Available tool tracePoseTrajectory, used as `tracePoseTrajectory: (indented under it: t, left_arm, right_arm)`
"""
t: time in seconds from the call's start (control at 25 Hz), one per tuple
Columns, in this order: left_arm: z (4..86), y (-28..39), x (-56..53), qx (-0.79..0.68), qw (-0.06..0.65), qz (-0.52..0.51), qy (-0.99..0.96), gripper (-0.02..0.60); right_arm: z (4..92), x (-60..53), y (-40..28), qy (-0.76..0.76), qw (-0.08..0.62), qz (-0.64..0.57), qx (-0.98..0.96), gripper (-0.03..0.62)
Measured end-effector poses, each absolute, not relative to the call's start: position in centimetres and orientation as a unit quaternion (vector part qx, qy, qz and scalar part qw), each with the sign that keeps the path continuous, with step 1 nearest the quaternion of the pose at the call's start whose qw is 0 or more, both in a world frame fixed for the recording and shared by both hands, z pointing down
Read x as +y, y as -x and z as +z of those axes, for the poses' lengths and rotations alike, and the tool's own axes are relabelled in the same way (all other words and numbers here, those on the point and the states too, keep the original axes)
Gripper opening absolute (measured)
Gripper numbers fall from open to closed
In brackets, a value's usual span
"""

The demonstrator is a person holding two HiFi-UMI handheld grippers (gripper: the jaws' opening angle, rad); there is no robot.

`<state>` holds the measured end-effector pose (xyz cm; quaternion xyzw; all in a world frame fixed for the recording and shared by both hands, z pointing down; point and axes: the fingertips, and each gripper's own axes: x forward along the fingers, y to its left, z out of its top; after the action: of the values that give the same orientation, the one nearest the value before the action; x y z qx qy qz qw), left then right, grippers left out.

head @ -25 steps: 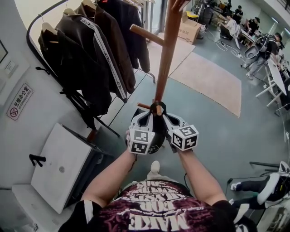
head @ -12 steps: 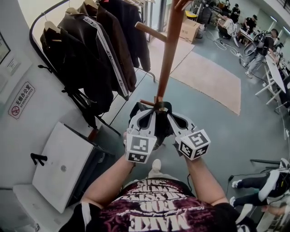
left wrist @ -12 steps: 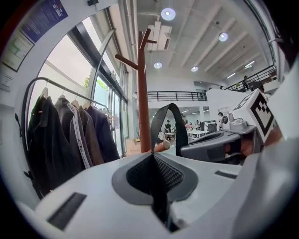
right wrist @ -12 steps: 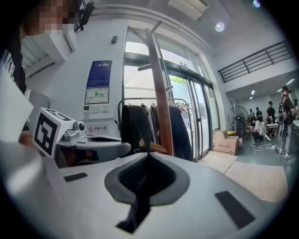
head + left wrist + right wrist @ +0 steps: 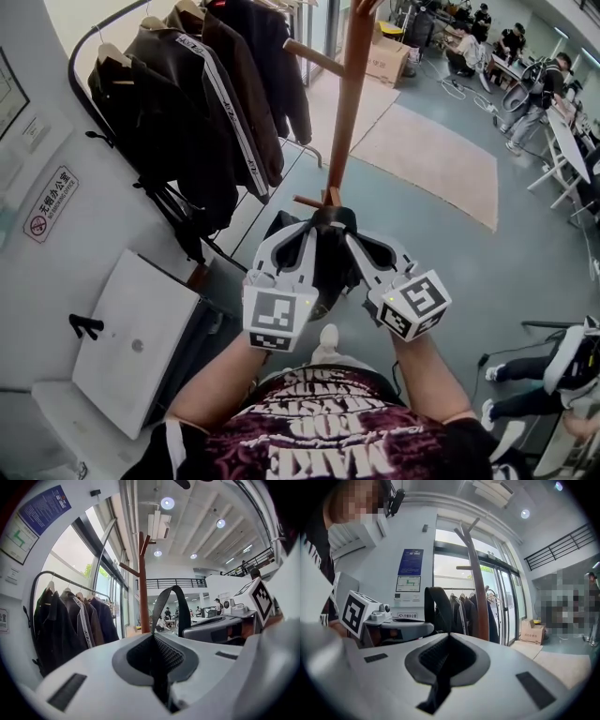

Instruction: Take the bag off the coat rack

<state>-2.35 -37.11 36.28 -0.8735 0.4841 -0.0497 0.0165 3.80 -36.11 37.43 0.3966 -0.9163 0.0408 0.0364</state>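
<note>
A black bag (image 5: 328, 267) hangs between my two grippers, just in front of the wooden coat rack pole (image 5: 349, 94). Its strap (image 5: 331, 216) loops up beside a short peg (image 5: 307, 201) low on the pole. My left gripper (image 5: 312, 229) and right gripper (image 5: 346, 232) are both shut on the strap, tips close together. In the left gripper view the left gripper (image 5: 153, 640) pinches the strap (image 5: 182, 606), which arches free, with the pole (image 5: 142, 583) behind. In the right gripper view the right gripper (image 5: 449, 638) pinches the strap (image 5: 438, 609) in front of the pole (image 5: 478, 592).
A rail of dark jackets (image 5: 192, 108) stands left of the pole. A white cabinet (image 5: 131, 342) sits at lower left by the wall. Beyond are a beige rug (image 5: 441, 155), a cardboard box (image 5: 386, 58) and people at desks (image 5: 539, 80). Someone's legs (image 5: 553, 375) show at right.
Both grippers have risen toward the camera and spread slightly, still holding the strap. The bag has come up with them and shows more between the grippers.
</note>
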Motion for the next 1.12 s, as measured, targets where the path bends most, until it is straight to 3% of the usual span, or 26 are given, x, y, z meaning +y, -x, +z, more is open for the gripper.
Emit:
tracePoseTrajectory:
  t: [1.12]
  left_arm:
    - [37.0,2.9,-27.2,0.438,-0.002,-0.049,0.898,0.009]
  right_arm:
    - [38.2,-25.6,-3.1,-0.41,0.049,0.039,-0.91,0.008]
